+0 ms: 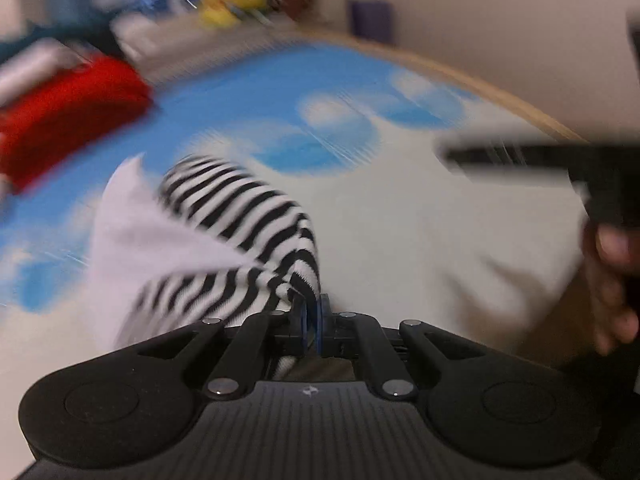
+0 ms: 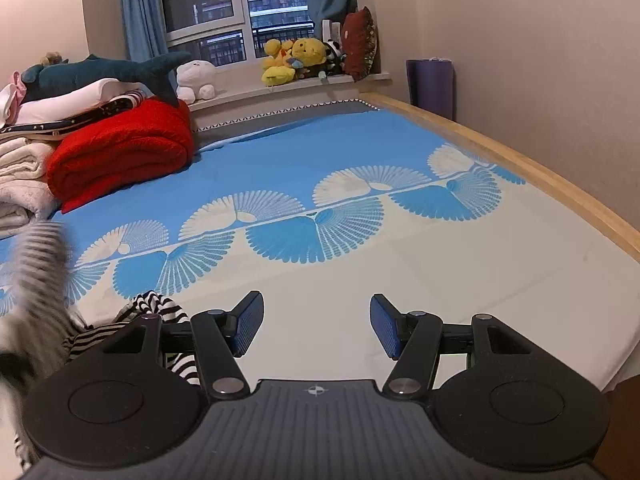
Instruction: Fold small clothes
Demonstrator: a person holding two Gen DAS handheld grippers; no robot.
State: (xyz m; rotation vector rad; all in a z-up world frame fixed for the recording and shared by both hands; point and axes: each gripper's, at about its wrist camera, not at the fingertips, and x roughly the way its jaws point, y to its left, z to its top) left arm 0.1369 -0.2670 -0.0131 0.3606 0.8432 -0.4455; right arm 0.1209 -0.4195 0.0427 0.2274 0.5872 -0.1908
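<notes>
A black-and-white striped garment with a white inner side hangs bunched over the bed sheet. My left gripper is shut on its edge, and the view is motion-blurred. In the right wrist view the same garment lies at the lower left, part of it blurred and raised. My right gripper is open and empty above the white part of the sheet. It also shows in the left wrist view as a dark shape at the right.
A red folded blanket and a stack of white bedding lie at the bed's far left. A plush shark rests on top. Stuffed toys sit on the windowsill. A wooden bed edge runs along the right wall.
</notes>
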